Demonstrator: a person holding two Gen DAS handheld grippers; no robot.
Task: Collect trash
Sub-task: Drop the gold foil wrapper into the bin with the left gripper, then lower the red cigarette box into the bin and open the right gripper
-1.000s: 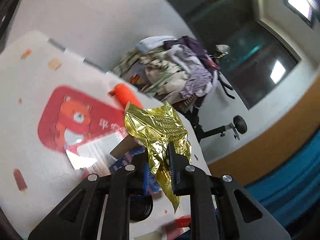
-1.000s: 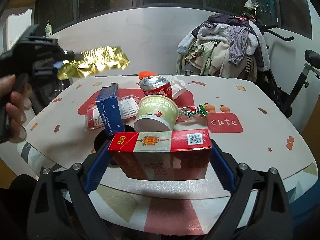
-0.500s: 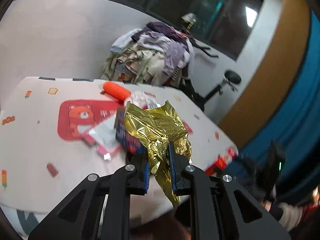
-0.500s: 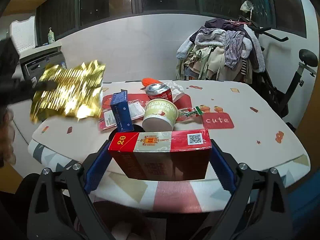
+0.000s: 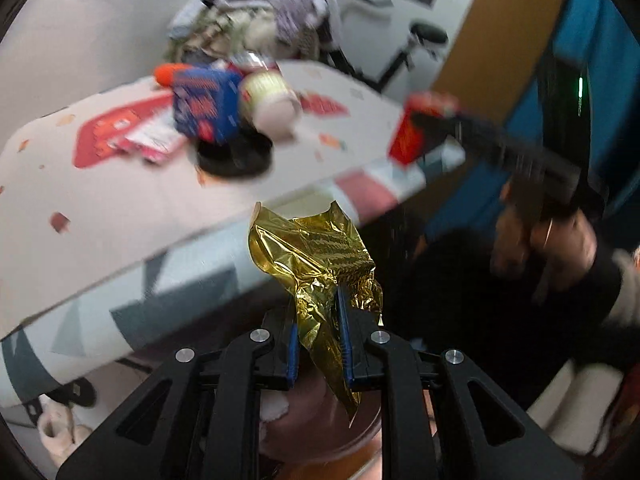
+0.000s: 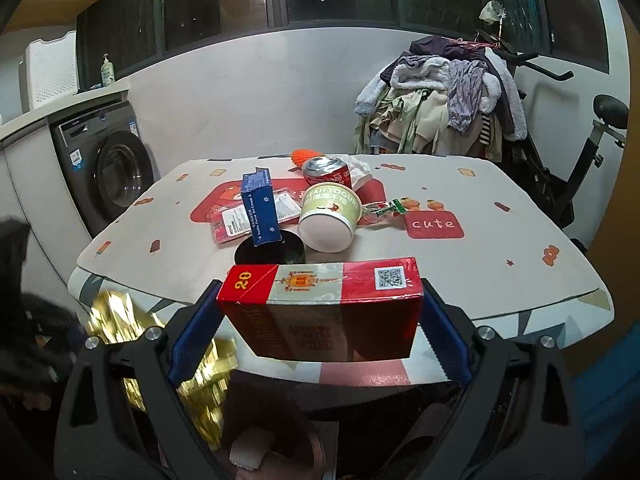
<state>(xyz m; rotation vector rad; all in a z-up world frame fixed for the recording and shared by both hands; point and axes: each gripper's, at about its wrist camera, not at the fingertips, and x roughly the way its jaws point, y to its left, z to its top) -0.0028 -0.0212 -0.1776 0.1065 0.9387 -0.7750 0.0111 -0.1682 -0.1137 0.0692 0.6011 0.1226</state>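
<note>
My left gripper [image 5: 318, 312] is shut on a crumpled gold foil wrapper [image 5: 314, 252], held below the table's front edge [image 5: 120, 264] over a brownish round bin [image 5: 320, 436]. The right wrist view shows that wrapper [image 6: 120, 320] blurred at lower left. My right gripper [image 6: 320, 320] is shut on a red cigarette box [image 6: 320, 304] in front of the table; the left wrist view shows the box [image 5: 412, 136] with a hand [image 5: 560, 240] behind it. On the table stand a blue box [image 6: 260, 208], a tipped yogurt cup [image 6: 330, 216] and a red can [image 6: 326, 172].
A black round lid [image 6: 270, 250], a red packet [image 6: 234, 224], a green wrapper [image 6: 384, 210] and an orange object [image 6: 304, 156] also lie on the table. A washing machine [image 6: 108, 172] stands left; an exercise bike piled with clothes [image 6: 440, 100] stands behind.
My left gripper swung down with the gold wrapper from above the table to below its front edge, rolling as it went. My right gripper drew back a little with the red box.
</note>
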